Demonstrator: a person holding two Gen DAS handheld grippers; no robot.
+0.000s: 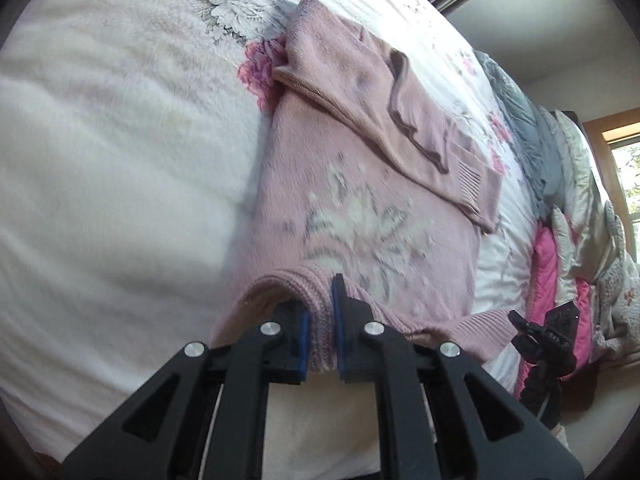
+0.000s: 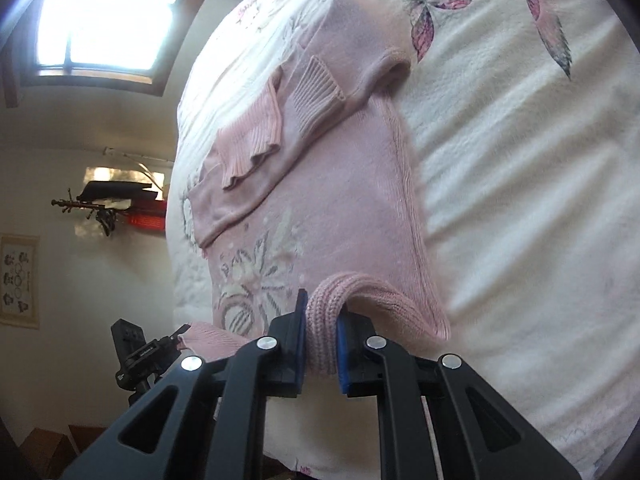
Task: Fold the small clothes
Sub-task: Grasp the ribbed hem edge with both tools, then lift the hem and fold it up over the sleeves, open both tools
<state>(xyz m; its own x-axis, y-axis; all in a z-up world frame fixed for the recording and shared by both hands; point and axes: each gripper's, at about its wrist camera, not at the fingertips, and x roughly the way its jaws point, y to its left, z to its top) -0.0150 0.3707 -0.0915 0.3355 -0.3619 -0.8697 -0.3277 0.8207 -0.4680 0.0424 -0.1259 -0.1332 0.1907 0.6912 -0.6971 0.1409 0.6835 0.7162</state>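
A small pink knit sweater with a pale flower pattern lies on a white floral bedspread. Both sleeves are folded in across its body. My left gripper is shut on the ribbed bottom hem at one corner, lifting it slightly. In the right wrist view the same sweater stretches away from me, and my right gripper is shut on the ribbed hem at the other corner. The right gripper shows in the left wrist view at the hem's far end. The left gripper appears low left in the right wrist view.
Grey, silver and bright pink pillows are piled along the bed's far side. A window lights the room, and a wall shelf with dark objects and a framed picture hang beyond the bed's edge.
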